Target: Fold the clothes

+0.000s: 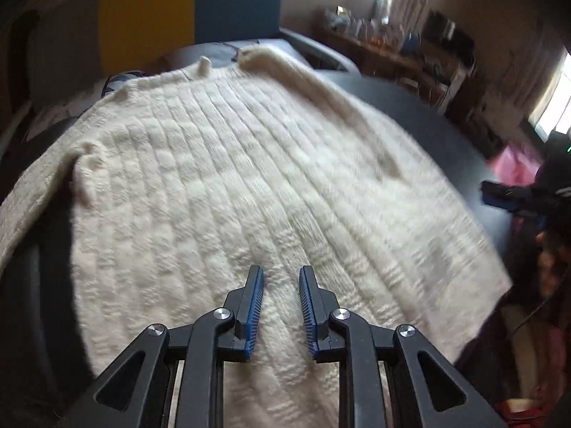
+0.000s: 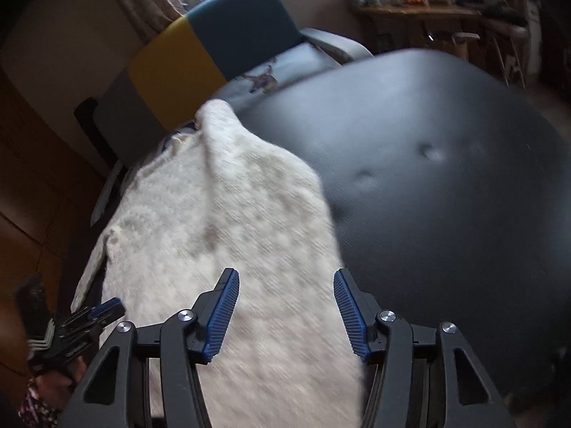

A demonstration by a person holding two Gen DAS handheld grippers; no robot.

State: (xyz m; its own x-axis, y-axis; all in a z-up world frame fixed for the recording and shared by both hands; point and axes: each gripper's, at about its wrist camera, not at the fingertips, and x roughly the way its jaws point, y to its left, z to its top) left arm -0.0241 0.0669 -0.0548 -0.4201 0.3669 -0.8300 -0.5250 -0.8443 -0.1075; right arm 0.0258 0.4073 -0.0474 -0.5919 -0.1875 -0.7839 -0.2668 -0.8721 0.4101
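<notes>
Covering much of a dark, round, padded tabletop (image 2: 446, 178) is a cream knitted sweater (image 1: 232, 185), spread flat with its ribbed rows running away from the left wrist camera. One sleeve trails off the tabletop's left edge in that view, and a narrow end of the knit reaches toward a chair at the far side. The right half of the tabletop is bare, showing two small dimples in its padding.

Behind the tabletop stands the chair (image 2: 200, 46), its backrest yellow on one side and blue on the other, with a pale printed cushion on its seat. Further back, a wooden shelf (image 1: 385, 46) holds small cluttered items, too blurred to identify, near bright windows.

Left gripper (image 1: 281, 274) hangs just above the sweater's near part, its blue ribbed fingers (image 1: 255, 306) set a little apart with nothing between them. Right gripper (image 2: 284, 278) hovers over the sweater's right edge, fingers (image 2: 221, 314) spread wide, also empty. Each gripper appears small at the edge of the other's view. Both pictures are slightly motion-blurred.
</notes>
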